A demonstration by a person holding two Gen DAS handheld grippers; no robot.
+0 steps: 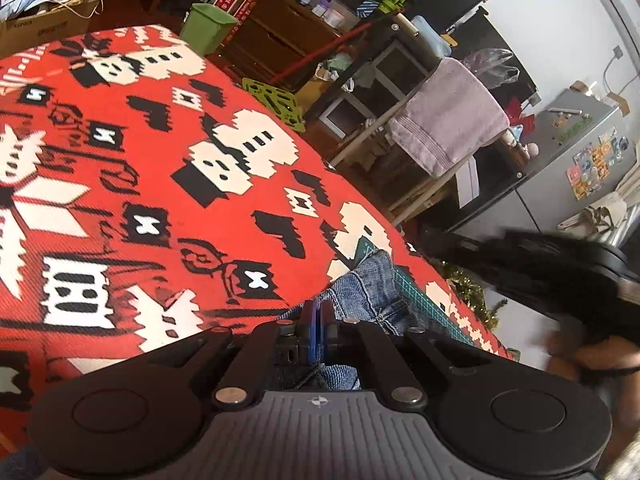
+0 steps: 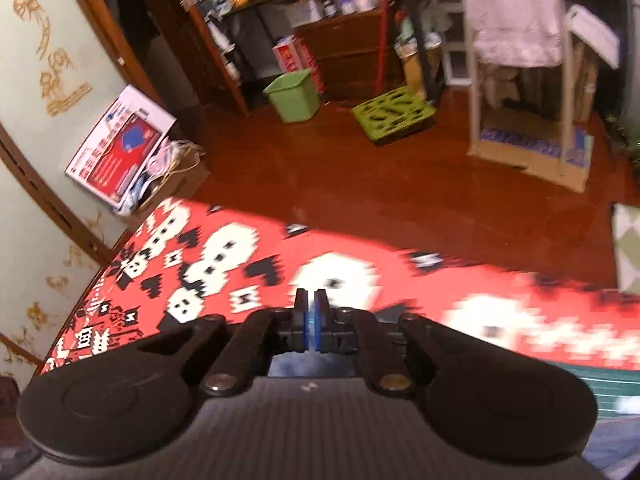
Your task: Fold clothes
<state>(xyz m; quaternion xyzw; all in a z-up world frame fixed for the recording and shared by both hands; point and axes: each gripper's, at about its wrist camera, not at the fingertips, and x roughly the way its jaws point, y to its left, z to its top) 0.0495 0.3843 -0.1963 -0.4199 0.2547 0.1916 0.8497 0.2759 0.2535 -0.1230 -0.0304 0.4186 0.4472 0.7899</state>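
Left wrist view, left gripper (image 1: 316, 312) jaws pinching denim jeans (image 1: 370, 284), right gripper (image 2: 310, 300) jaws pressed together over red tablecloth (image 2: 280, 256).

The tabletop (image 1: 152, 184), covered by a red cloth patterned in black and white, carries blue denim jeans (image 1: 368, 288) lying on a green cutting mat (image 1: 424, 300).

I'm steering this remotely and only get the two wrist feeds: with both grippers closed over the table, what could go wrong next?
1. The left gripper is shut on the jeans near the table's edge; the denim could slide off.
2. The right gripper looks shut, but its view is blurred and shows only a blue patch behind the fingers, so its hold is unconfirmed.
3. The right gripper's body sits close beside the left, so they could collide.
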